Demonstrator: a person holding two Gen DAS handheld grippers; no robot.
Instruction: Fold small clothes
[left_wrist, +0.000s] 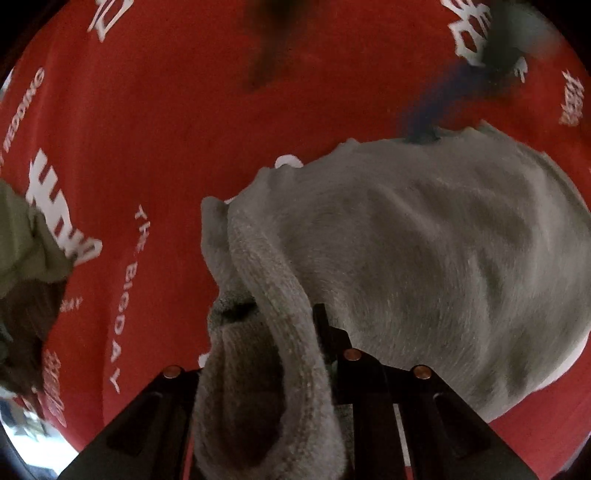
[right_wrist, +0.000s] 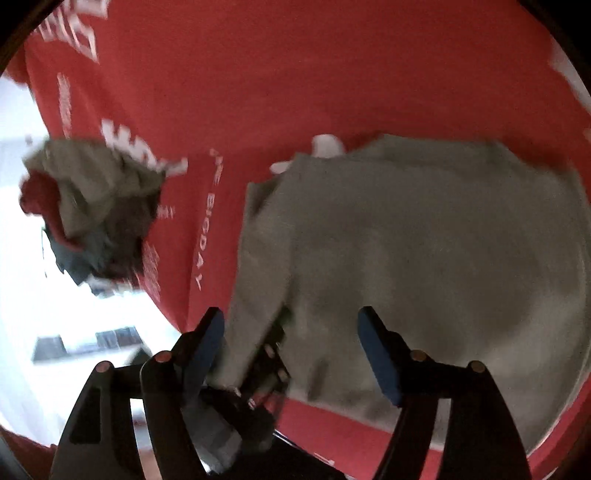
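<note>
Fleece, soft and floppy: left tongs pinch the grey garment at its ribbed hem, right tongs gape empty over it.

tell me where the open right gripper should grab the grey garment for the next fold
Probably the far edge of the grey garment, which lies flat on the red cloth. The left gripper already pinches the near ribbed hem, so the right gripper, jaws open, could come from above and pinch there.

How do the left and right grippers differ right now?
The left gripper has its jaws closed on the ribbed hem of the grey garment, lifting it; the right gripper has its jaws wide apart, holding nothing. Both hover over the same garment on the red cloth.
</note>
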